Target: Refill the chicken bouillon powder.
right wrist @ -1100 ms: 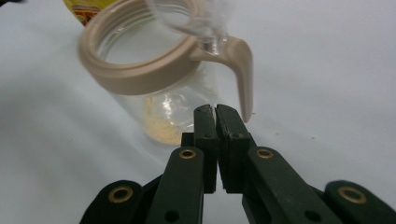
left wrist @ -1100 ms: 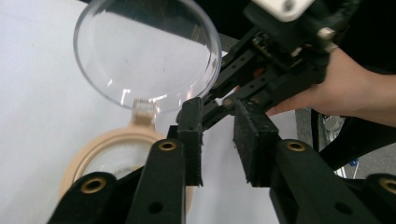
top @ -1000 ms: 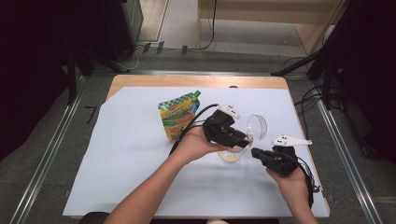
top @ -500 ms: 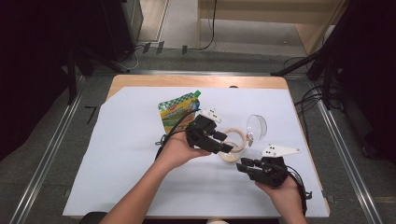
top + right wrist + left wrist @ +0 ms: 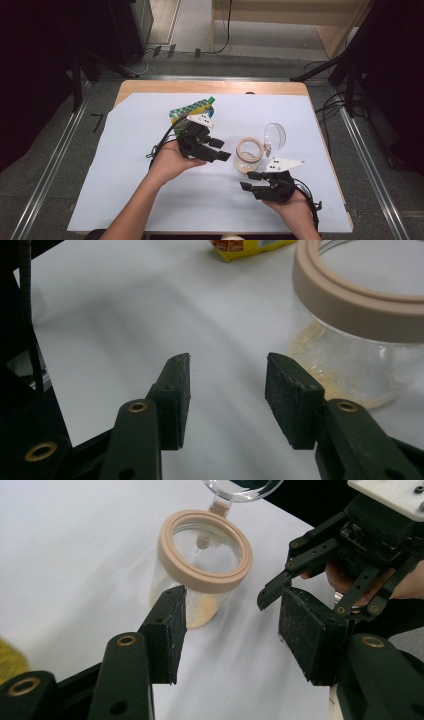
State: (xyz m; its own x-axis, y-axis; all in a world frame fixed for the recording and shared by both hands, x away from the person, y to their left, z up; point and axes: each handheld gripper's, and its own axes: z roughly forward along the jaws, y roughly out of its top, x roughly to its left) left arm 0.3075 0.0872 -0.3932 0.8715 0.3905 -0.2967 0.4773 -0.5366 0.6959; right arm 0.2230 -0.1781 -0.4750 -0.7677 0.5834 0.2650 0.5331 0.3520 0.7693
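Beside the clear glass jar with the beige rubber rim [image 5: 249,154], mid-counter, I am opening my left tool [image 5: 218,150] and right tool [image 5: 251,181], both empty; keeping them clear avoids tipping it.

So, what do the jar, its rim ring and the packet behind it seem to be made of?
Jar: clear glass or hard plastic, glossy; the powder inside shows through.
Rim ring: beige, matte, probably silicone or soft plastic.
Packet: printed green and yellow, looks like a glossy plastic film, though the view is too small to be sure.
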